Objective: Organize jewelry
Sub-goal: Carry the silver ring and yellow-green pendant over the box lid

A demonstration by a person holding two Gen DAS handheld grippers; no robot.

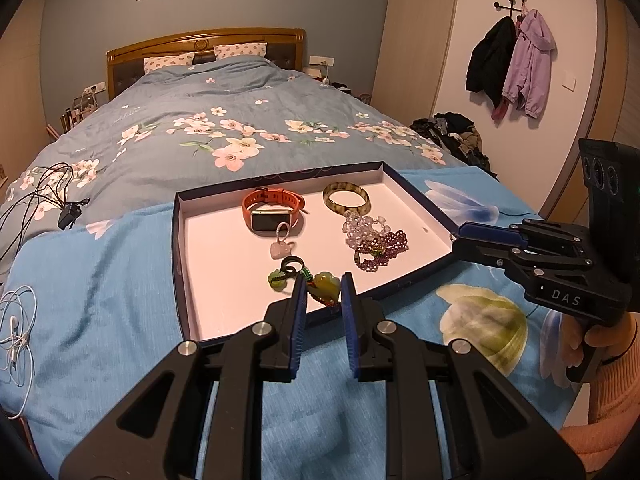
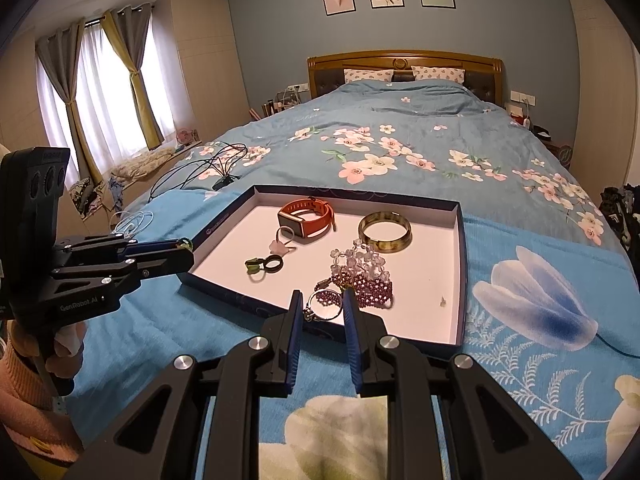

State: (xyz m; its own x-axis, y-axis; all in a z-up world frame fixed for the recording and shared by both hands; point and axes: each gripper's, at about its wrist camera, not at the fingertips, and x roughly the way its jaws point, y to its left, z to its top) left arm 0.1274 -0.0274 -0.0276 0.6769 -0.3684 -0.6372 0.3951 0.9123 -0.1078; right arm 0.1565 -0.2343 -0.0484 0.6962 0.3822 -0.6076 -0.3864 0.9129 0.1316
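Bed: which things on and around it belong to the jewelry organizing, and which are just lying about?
Job: tray, orange watch, green bangle, bead bracelets, pink pendant, jade charm in left tongs, silver ring in right tongs.

Lying about: black cables, white earphones, hanging jackets, clothes pile.

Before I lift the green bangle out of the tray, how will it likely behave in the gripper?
The green bangle looks like a solid, glossy ring, so it is probably stiff and rather slippery between pads. It lies flat in the tray; tipped on edge, it may roll. It looks like stone or glass, so it could crack if dropped.
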